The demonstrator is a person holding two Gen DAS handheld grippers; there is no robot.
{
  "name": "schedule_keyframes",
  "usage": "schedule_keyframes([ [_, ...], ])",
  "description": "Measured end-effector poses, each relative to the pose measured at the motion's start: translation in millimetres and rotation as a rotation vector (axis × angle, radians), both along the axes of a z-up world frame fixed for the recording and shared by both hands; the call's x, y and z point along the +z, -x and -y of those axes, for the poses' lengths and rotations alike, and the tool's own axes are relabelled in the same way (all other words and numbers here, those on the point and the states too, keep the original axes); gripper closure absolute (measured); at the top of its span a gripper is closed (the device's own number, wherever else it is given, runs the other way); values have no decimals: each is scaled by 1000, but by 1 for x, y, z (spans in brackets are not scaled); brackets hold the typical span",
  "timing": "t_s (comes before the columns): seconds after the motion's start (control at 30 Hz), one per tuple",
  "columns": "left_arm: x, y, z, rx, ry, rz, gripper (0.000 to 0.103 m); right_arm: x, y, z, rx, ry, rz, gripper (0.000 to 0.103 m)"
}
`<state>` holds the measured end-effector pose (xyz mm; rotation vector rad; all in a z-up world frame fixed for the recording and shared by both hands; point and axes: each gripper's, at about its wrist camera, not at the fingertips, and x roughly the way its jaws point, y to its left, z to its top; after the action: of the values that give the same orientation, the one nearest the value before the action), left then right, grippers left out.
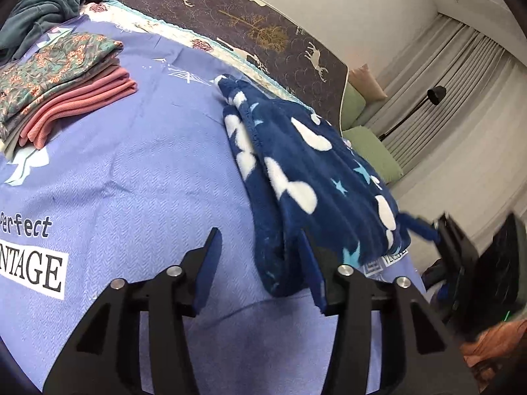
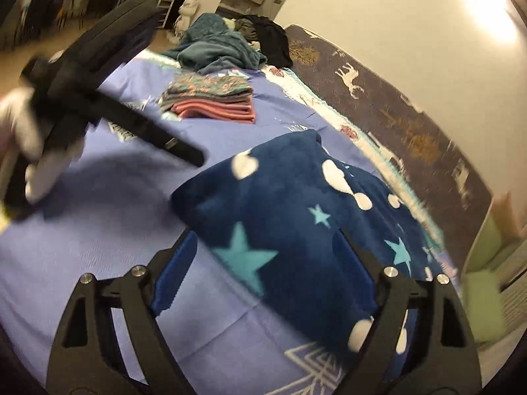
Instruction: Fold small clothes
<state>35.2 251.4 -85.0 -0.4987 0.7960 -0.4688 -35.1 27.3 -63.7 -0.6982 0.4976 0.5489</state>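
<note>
Lavender bedding [image 1: 138, 171] with printed lettering covered the bed, and a dark headboard-side panel with deer and tree motifs [image 1: 280, 29] ran along its far edge. Grey curtains [image 1: 461, 75] and a black floor lamp [image 1: 436, 93] stood beyond.

On that bedding lay the navy fleece garment [image 1: 303, 177], patterned with white shapes and light blue stars, folded into a thick bundle. A stack of folded clothes [image 1: 66, 89], floral piece on top and pink beneath, sat well apart from it toward the far left. A loose heap of teal and black clothing [image 2: 224, 46] lay farther back.

The left gripper [image 1: 260, 256] had its fingers parted, gripping nothing; the bundle's near corner lay just beside the right-hand finger, while bare bedding showed between the two. No earlier view was supplied.

The right gripper [image 2: 266, 250] stood with fingers spread wide and released. In the right wrist view the garment's near edge lay between and beyond them; whether either finger touched the fleece could not be told. In the left wrist view this gripper appeared blurred at the garment's right end.
</note>
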Motion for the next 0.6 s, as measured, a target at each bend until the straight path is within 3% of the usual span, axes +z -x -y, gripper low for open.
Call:
schedule_keyframes([
  [0.2, 4, -1, 10, -22, 18, -5, 50, 4, -4, 13, -79, -109, -94, 25],
  [0.3, -2, -3, 19, -36, -13, -23, 49, 28, -22, 60, -276, -309, -131, 39],
  [0.37, -9, -7, 24, -42, -34, -42, 49, 33, -37, 95, -403, -429, -170, 51],
  [0.4, -14, -9, 28, -43, -45, -51, 49, 32, -45, 111, -467, -479, -192, 53],
  [0.47, -15, -9, 32, -46, -71, -40, 47, 11, -69, 138, -596, -490, -276, 55],
  [0.5, -14, -8, 34, -49, -78, -35, 46, -9, -80, 145, -648, -445, -349, 55],
  [0.53, -15, -8, 34, -51, -83, -34, 46, -34, -87, 157, -671, -479, -453, 55],
  [0.6, -16, -6, 34, -49, -86, -31, 46, -37, -80, 164, -655, -528, -428, 55],
])
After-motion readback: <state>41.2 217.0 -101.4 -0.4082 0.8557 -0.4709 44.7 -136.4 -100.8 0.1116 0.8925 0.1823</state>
